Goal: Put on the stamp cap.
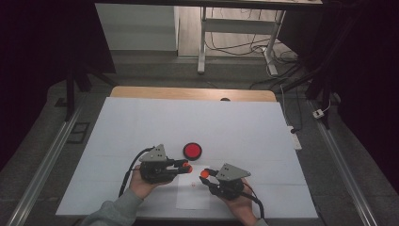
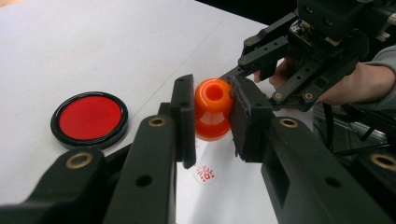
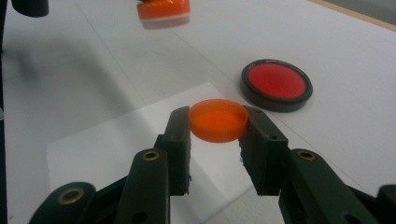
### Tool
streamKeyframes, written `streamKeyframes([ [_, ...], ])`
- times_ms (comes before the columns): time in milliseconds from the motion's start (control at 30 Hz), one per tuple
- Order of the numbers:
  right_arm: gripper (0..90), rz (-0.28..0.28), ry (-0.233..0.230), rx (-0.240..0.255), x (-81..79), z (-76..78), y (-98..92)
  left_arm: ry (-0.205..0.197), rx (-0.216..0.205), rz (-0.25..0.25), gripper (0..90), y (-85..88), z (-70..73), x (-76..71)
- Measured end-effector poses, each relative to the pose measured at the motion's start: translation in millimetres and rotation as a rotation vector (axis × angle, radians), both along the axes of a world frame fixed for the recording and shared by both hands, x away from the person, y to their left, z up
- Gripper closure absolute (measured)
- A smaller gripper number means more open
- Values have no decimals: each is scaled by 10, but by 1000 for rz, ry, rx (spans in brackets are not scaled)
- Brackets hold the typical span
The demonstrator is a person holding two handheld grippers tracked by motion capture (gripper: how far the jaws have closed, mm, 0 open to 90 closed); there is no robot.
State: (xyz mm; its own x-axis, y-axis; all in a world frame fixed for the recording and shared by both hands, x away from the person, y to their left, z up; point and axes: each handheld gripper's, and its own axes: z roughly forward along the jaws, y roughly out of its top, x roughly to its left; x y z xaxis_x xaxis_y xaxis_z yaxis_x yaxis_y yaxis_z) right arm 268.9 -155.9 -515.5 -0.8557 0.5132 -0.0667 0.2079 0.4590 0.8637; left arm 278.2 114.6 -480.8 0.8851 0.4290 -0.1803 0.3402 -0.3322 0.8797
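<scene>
Ink pad (image 1: 192, 150) on the sheet-covered table (image 1: 141, 122), just behind a paper slip (image 1: 193, 197).

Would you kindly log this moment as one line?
left gripper: shut on orange stamp | right gripper: shut on orange cap | red ink pad: open on table | paper: stamped mark

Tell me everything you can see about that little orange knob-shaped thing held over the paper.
The glossy orange plastic stamp body is bell-shaped, with a round hollow in its upper end and a wider, pale-edged base. The left gripper is shut on its sides, holding it upright in the air above a small white paper sheet that already bears a red round imprint.
</scene>
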Motion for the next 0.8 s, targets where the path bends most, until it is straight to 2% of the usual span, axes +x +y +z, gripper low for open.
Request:
streamKeyframes([
  [400,632,41,-16,-11,3,-3,202,5,6,-12,721,-40,-19,1],
  [800,632,54,-22,4,5,-2,263,8,10,-17,721,-67,-30,-2],
])
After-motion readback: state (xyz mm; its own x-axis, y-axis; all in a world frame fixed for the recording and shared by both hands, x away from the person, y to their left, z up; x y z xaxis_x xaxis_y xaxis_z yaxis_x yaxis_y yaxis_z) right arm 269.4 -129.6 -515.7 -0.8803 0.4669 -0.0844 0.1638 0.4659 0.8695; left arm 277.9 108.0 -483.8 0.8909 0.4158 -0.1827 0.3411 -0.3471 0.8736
